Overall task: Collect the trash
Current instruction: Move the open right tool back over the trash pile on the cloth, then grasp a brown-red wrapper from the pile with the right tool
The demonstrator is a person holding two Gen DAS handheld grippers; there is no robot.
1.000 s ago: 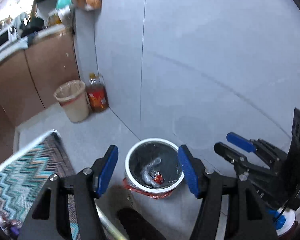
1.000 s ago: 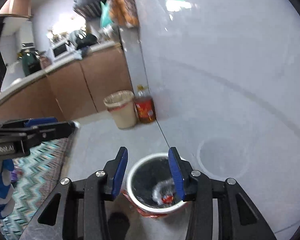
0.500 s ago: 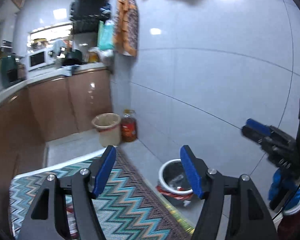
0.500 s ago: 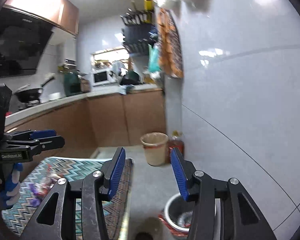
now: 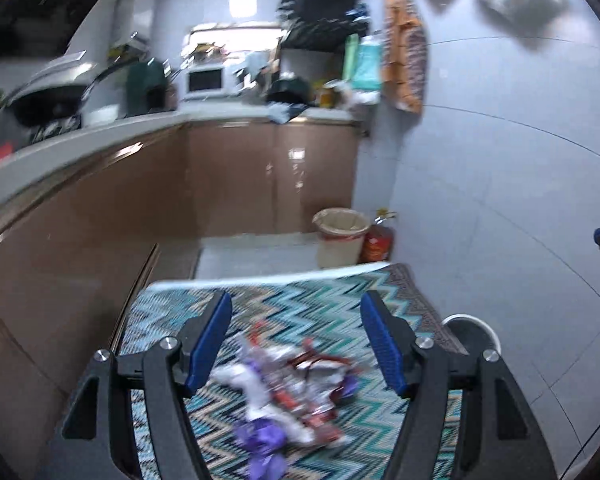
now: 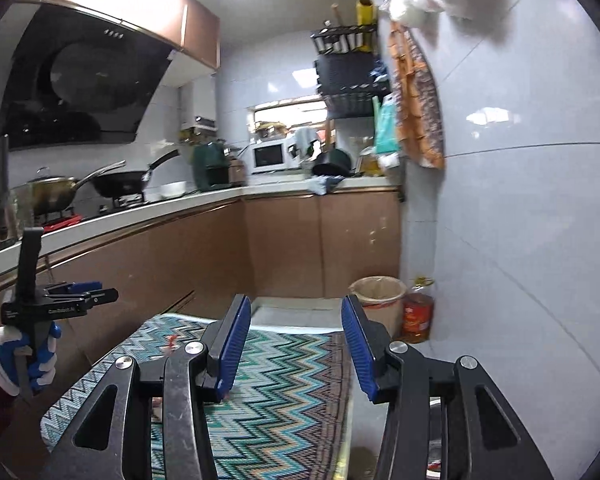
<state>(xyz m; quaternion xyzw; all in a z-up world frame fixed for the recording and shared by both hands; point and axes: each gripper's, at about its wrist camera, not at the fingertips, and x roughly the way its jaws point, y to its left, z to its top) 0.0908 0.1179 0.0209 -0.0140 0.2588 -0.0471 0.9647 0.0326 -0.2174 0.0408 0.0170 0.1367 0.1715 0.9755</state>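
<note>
Your left tongs (image 5: 296, 344) stand spread with nothing between the blue pads, low in the frame above the crumpled purple, white and red wrapper pile (image 5: 288, 392) lying on the teal zigzag-patterned rug (image 5: 308, 300). Your right tongs (image 6: 296, 344) are likewise spread and empty. The white-rimmed round bin (image 5: 474, 330) sits at lower right, beside the rug.

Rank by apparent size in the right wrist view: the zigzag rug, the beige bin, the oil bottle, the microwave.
1. zigzag rug
2. beige bin
3. microwave and oil bottle: look alike; the microwave is farther away, so unranked.
</note>
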